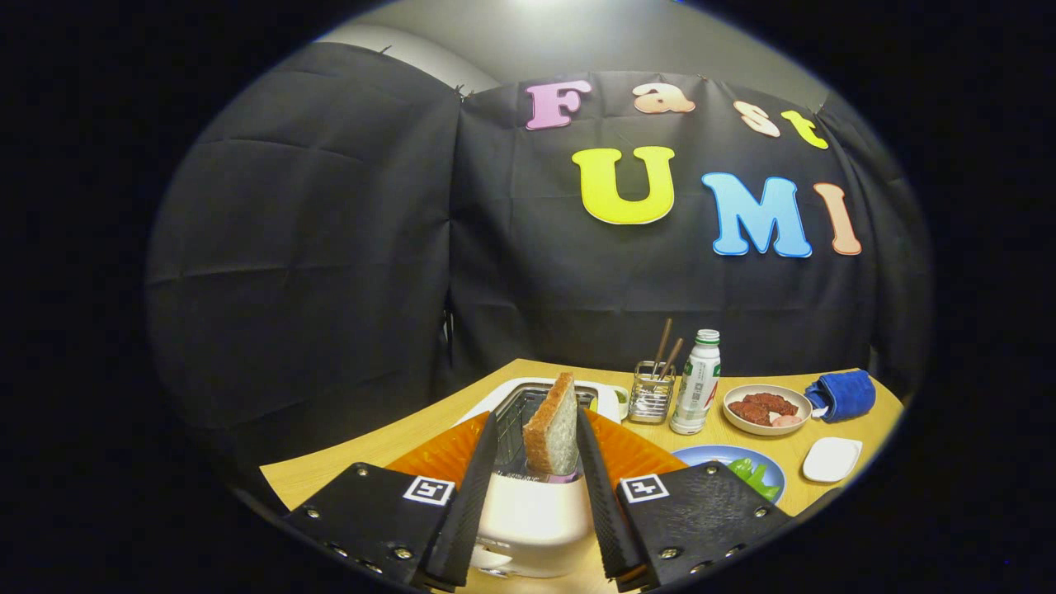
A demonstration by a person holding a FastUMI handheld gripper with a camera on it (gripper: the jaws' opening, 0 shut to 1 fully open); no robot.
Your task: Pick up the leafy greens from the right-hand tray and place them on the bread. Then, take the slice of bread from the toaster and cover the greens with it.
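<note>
A slice of bread (553,429), brown-crusted with a pale, speckled crumb, stands upright in the white toaster (532,503) on the counter (825,495), long axis vertical, narrow end up. The tongs (536,429) flank it, open and holding nothing.

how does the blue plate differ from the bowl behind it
The blue plate is flat and holds leafy greens; the bowl is deeper, pale, and holds dark red food. The plate lies just beside the right finger of the open gripper; the bowl sits farther back, between the bottle and the blue cloth. Both are round and rest on the table.
</note>
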